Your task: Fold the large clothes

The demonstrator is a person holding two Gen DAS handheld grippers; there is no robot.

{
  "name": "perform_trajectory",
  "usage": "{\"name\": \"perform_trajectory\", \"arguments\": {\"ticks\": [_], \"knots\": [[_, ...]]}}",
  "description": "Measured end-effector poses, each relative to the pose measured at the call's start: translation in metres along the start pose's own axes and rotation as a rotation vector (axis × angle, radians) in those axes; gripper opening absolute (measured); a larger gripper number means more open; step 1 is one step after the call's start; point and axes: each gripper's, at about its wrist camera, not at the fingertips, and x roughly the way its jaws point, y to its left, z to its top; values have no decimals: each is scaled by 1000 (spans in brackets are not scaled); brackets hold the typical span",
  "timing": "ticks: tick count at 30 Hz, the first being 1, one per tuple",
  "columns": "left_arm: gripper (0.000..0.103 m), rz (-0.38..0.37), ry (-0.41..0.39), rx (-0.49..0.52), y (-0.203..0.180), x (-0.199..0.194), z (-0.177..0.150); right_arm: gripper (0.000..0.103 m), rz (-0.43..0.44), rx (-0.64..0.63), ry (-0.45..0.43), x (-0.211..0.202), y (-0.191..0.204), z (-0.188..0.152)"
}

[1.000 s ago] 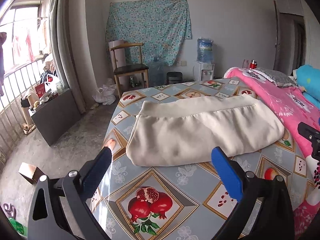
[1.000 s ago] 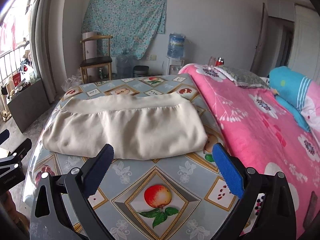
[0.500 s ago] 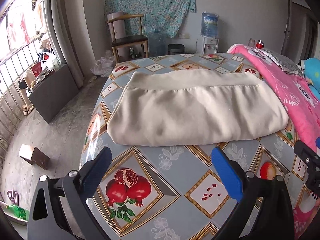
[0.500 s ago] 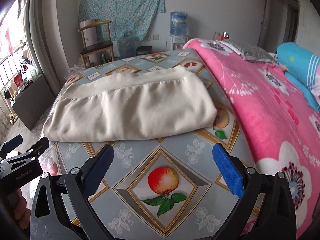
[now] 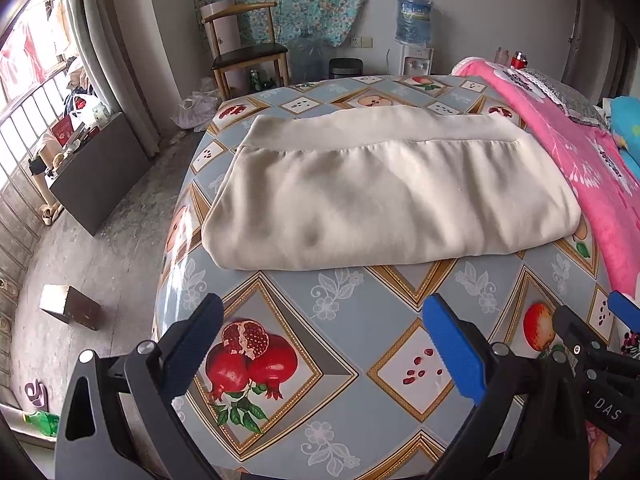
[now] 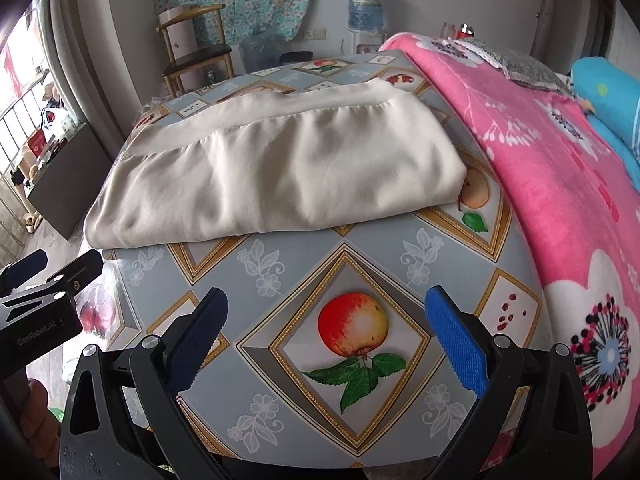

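A cream garment (image 5: 384,196) lies folded into a wide rectangle on the table (image 5: 344,340), with its ribbed hem along the far edge. It also shows in the right wrist view (image 6: 280,168). My left gripper (image 5: 324,344) is open and empty, held over the near part of the table, short of the garment's near fold. My right gripper (image 6: 326,338) is open and empty, over the apple print, also short of the garment. The right gripper shows at the right edge of the left wrist view (image 5: 600,344); the left gripper shows at the left edge of the right wrist view (image 6: 44,280).
The table wears a blue fruit-print cloth. A pink flowered blanket (image 6: 560,184) borders its right side, with a blue pillow (image 6: 608,96) beyond. A wooden chair (image 5: 244,52), a water dispenser (image 5: 414,36) and a dark cabinet (image 5: 100,176) stand on the floor to the far left.
Both grippers have pulled back towards the near table edge and tilted down, so the garment sits farther off and more tablecloth shows. The garment has not moved. Both stay open.
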Motion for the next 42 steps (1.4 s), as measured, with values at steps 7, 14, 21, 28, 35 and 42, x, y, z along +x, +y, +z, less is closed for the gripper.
{"name": "perform_trajectory", "arguments": {"ticks": [7,14,21,28,35,42], "knots": [[98,-2,12,2,0,3,1,96,-8,-1,-4,-1,0,2],[98,-11,21,9,-1,5,0,96,-10,-2,-8,-4,0,3],[98,-13,26,12,-3,6,-1,96,-10,-2,-13,-6,0,4],[98,-16,34,13,-4,7,-2,96,-9,-2,-11,-7,0,4],[98,-19,39,14,-5,8,-3,96,-9,-1,-9,-6,0,4],[98,-20,39,14,-5,9,-3,96,-12,-4,-9,-6,1,5]]}}
